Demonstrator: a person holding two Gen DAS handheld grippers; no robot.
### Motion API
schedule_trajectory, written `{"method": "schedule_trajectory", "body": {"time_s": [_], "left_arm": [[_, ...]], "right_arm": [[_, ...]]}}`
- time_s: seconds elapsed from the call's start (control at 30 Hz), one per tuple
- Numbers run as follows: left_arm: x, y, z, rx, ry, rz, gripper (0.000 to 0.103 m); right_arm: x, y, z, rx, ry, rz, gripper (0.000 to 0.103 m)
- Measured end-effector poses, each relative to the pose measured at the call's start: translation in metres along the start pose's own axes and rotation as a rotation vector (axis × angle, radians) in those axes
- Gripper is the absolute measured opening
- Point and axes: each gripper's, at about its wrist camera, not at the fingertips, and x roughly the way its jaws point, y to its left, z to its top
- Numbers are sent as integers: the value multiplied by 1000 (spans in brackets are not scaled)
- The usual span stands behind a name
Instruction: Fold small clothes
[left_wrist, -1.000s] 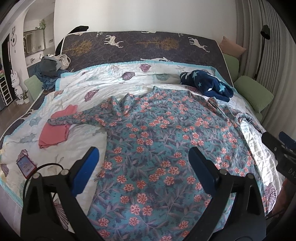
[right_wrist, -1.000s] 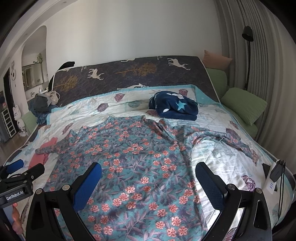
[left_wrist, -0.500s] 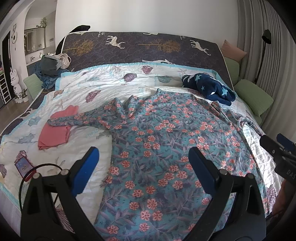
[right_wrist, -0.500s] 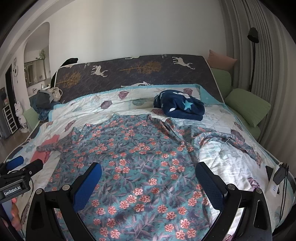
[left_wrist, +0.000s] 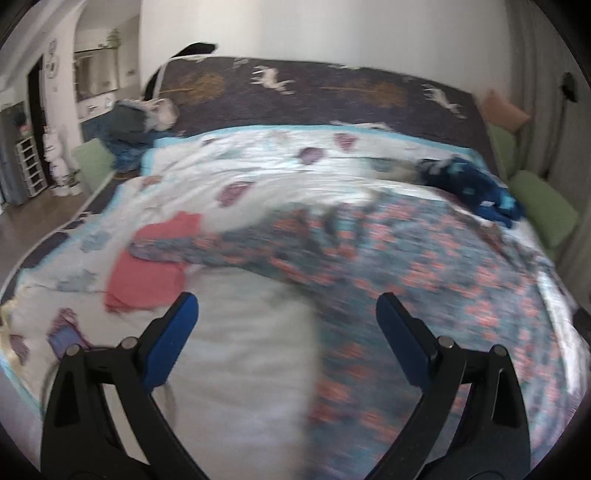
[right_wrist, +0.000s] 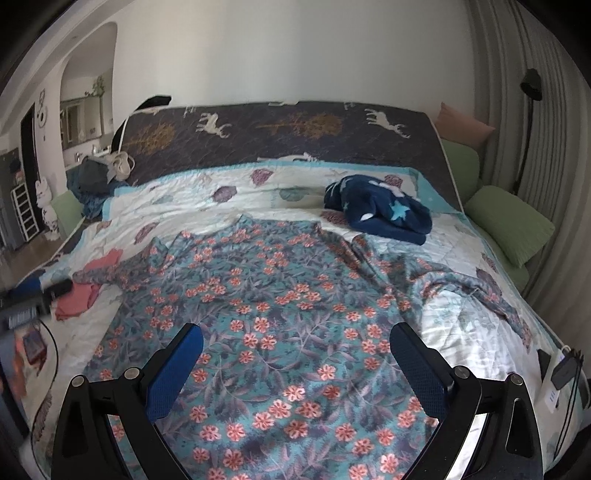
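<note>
floral garment (right_wrist: 280, 295) spread flat across middle of bed (right_wrist: 207, 199), collar end toward headboard (right_wrist: 280, 140), one sleeve out to the left over a pink cloth (right_wrist: 79, 299), other sleeve crumpled to the right. left wrist view blurred; same garment (left_wrist: 424, 280) sits right of center there, pink cloth (left_wrist: 147, 269) at left. left gripper (left_wrist: 286, 321) fingers wide apart, nothing between, over bare quilt beside garment edge. right gripper (right_wrist: 295, 354) also spread wide, empty, above lower part of garment. navy star blanket (right_wrist: 380, 210) bunched near headboard, apart from garment. green pillow (right_wrist: 509, 221) at right side of bed.
</note>
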Motion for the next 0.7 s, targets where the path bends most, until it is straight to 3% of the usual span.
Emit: {"method": "schedule_trajectory", "body": {"time_s": [0.1,0.2,0.33,0.43,0.6,0.7], "left_arm": [[37,52,19,-78,44,61,93],[86,118,33,-228,105,112,89],[159,190,34,-422,209,118,89],[199,221,27,-555,265,104,87],[251,249,21,-696,305,110,71],[273,257,19,-750,327,92,48]], "right_arm": [[12,5,0,-5,19,14,103],[24,8,2,-17,25,16,103],[43,16,13,-46,47,54,103],[58,31,22,-84,54,63,103],[76,51,27,-133,63,82,103],[86,60,24,-166,70,74,103]]}}
